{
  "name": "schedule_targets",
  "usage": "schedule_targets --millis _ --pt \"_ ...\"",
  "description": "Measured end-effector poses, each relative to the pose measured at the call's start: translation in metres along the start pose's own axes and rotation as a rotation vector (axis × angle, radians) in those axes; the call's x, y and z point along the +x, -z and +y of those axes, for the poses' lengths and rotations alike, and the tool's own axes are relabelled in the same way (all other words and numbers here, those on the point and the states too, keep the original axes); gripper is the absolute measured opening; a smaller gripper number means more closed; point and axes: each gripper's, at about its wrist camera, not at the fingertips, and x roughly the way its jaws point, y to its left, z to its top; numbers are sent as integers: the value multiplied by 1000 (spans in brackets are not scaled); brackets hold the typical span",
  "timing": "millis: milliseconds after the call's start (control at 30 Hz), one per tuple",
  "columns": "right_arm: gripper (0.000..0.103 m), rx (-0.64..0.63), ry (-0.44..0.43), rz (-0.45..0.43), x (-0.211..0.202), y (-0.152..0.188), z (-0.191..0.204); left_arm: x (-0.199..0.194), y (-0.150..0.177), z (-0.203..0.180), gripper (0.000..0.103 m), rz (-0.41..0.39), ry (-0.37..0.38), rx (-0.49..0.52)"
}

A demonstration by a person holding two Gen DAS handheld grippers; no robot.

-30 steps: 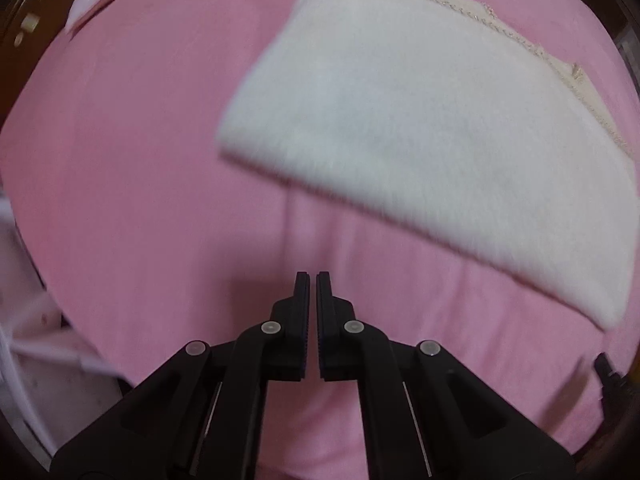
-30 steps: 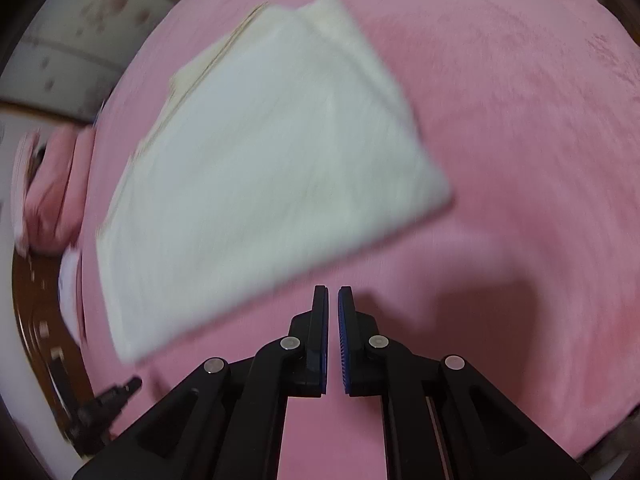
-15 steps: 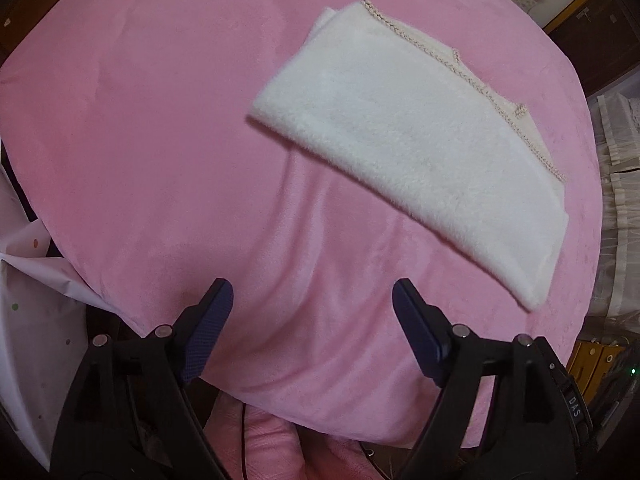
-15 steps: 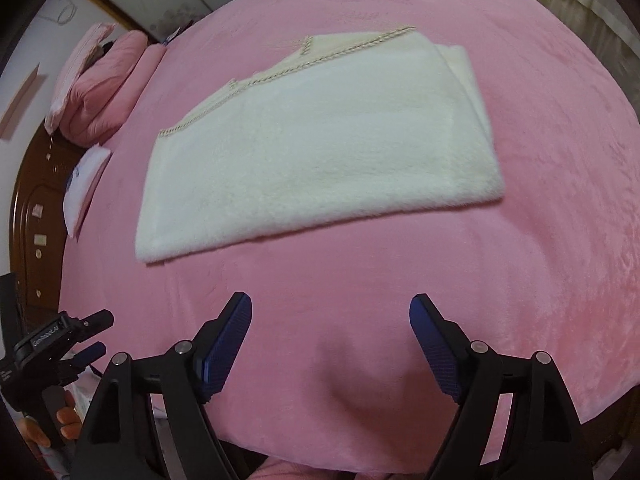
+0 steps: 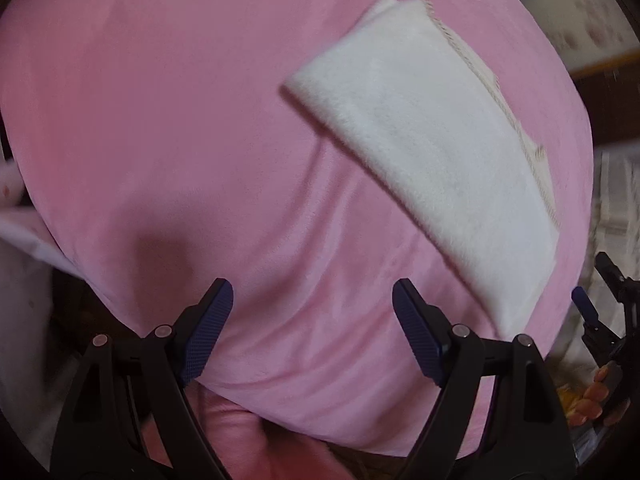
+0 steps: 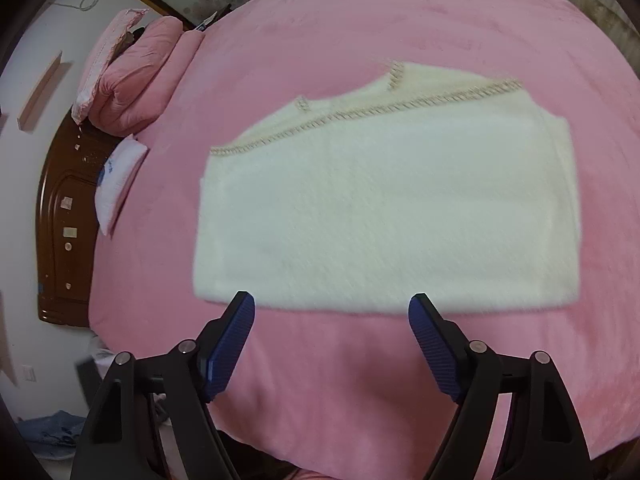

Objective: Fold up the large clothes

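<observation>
1. White fuzzy garment (image 6: 384, 208) lay folded into a flat rectangle on the pink bed (image 6: 360, 392), trimmed edge on the far side, near edge straight.
2. Left hand-held gripper (image 5: 312, 328) hung above bare pink cover, wide apart, nothing between the pads; garment (image 5: 432, 152) sat up and to its right, well apart from it.
3. Right hand-held gripper (image 6: 332, 336) was also spread, empty, though its jaws had just been closing a little; it hung over the garment's near edge (contact not evident, frame blurred).
4. Judgement: fold looked nearly done; 1 more fold in half across the long side seemed likely.
5. To do it well: pinch all layers at the 2 corners of 1 short end, not just the top layer.
6. Lift low, carry across evenly, line up edges before letting go.
7. Risk: fluffy layers slipping apart, or dragging the bed cover along.
8. Pillows (image 6: 132, 76) stayed well clear at the headboard (image 6: 64, 216).
</observation>
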Motion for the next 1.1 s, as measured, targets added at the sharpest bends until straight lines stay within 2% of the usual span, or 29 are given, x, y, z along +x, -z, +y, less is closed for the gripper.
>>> schedule_targets --millis 33,67,100,233,400,467,567,667,800,967,1100 --pt "54 5 -4 3 1 -10 5 6 -1 6 80 18 25 -43" --pt "44 13 -7 4 5 -22 10 13 -1 11 80 37 44 -82" --pt "28 21 -3 10 10 -34 14 21 0 15 80 50 57 -104" --pt "4 11 34 80 47 -70 22 42 1 22 79 91 82 -90" --pt "1 0 121 165 128 -105 16 68 -3 23 78 138 136 -41" --pt "1 9 147 180 149 -115 13 74 -8 22 78 145 137 -41" --pt "1 18 175 190 167 -129 11 77 -18 23 78 129 176 -48" --pt "1 13 230 245 187 -138 12 80 -32 21 78 108 216 -39" --pt "1 41 273 264 199 -142 12 81 -52 17 78 77 272 -61" --pt "0 7 276 309 202 -154 9 95 -80 23 78 19 339 -167" --pt "0 54 258 309 198 -161 -1 114 -96 30 78 -9 335 -239"
